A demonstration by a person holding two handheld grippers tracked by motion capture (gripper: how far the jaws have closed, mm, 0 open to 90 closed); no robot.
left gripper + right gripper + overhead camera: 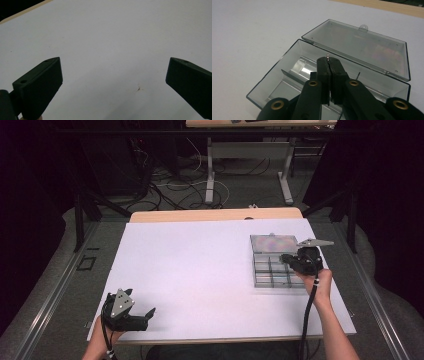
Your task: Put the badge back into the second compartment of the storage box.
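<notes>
Box [352, 45] sat lid-open by the counter's [200, 270] right edge, my right tongs [329, 61] pinched on a tiny metal bit [327, 56] above it, left tongs [113, 82] gaping idle near-left, so probably barely started.

Tiny pin [327, 56] in right gripper [329, 65] (unidentifiable), box [274, 82] front hidden
</notes>
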